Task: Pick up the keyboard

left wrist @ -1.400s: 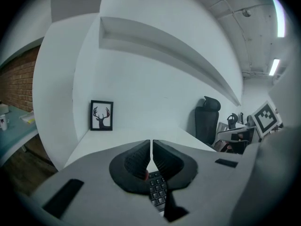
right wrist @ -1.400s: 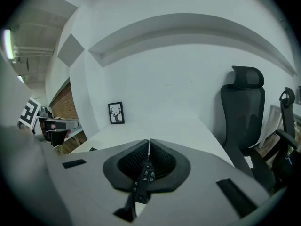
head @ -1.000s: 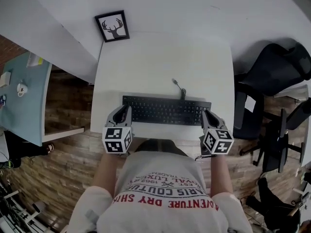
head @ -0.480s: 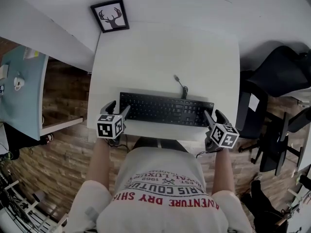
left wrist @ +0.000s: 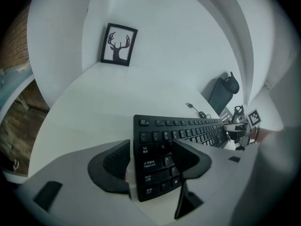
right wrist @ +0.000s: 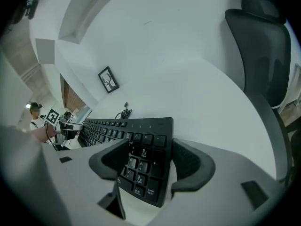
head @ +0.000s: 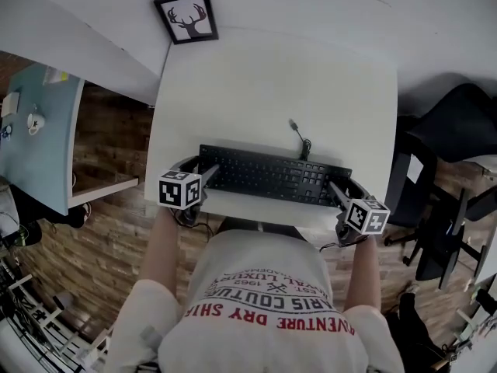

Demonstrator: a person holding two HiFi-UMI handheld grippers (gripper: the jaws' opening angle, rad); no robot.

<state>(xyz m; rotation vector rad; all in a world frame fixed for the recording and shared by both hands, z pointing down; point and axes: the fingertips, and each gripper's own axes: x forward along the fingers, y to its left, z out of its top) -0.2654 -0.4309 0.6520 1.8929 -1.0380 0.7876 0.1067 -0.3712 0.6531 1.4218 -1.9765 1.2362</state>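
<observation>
White desk [head: 272,76] holds keyboard [head: 272,176] lying left-to-right.

L gripper [left wrist: 150,149] jaws opening, w/ left end of black keyboard [left wrist: 188,132] between them; one dark pad just off kbd's short edge, other above the keys, neither pressing; kbd flat on white table [left wrist: 89,107]; cable [left wrist: 195,110] off its far edge; framed deer pic [left wrist: 119,44] upright at table's back; black chair [left wrist: 225,91] beyond.
</observation>
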